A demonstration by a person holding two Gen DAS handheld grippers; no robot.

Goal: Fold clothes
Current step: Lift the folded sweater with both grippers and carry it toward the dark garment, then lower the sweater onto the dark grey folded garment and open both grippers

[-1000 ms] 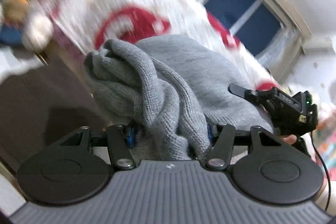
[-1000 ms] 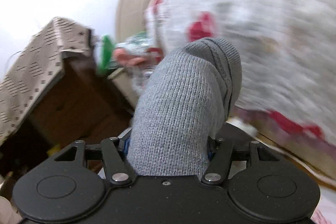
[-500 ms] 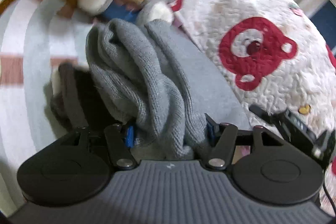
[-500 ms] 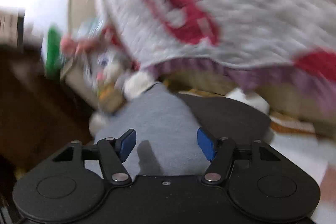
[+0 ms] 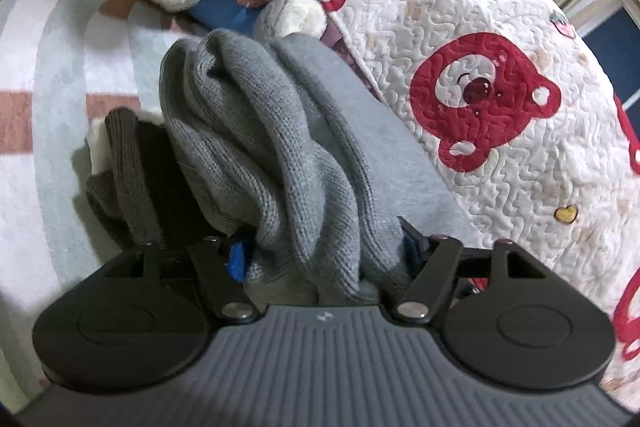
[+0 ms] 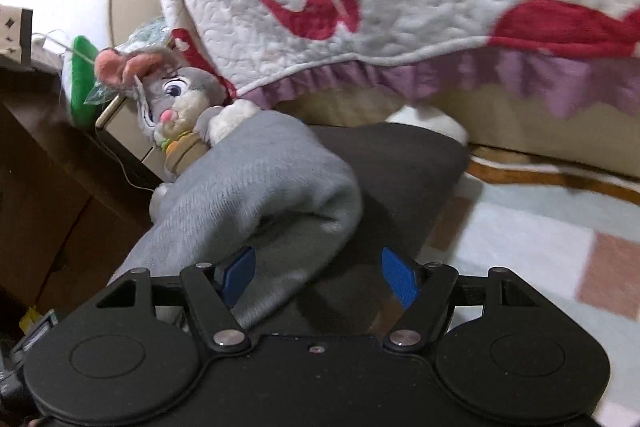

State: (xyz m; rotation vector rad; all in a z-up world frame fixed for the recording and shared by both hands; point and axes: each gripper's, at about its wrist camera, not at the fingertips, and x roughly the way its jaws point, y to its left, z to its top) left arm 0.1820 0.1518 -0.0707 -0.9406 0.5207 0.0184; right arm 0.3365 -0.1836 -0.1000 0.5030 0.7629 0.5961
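Releasing a bundled grey knit sweater [image 5: 256,155], both hand-held grippers sit low over a rug. Nearest in the left wrist view, the left gripper [image 5: 324,251] has its jaws opening, with thick rolls of the knit still bunched between the blue pads [image 5: 237,259]; whether the pads still press on the cloth cannot be told. In the right wrist view, the right gripper [image 6: 318,277] is also opening: its blue pads [image 6: 398,281] stand wide, and a fold of the sweater lies against the left pad only, so nothing is gripped.

The sweater rests on a darker garment [image 6: 396,171] spread on the striped rug [image 5: 48,131]. Just beyond sits a stuffed rabbit [image 6: 180,107], and behind it a white quilt with red bears [image 5: 480,95] hangs over a bed edge.

The knit looks soft, thick and limp, light enough to lift but with no stiffness of its own, so it will likely sag and unroll when raised. Loose stitches may snag on the jaws. The firmest holds are probably the ribbed hem or the shoulder seams, pinching through a single layer near a corner, one gripper at each side.
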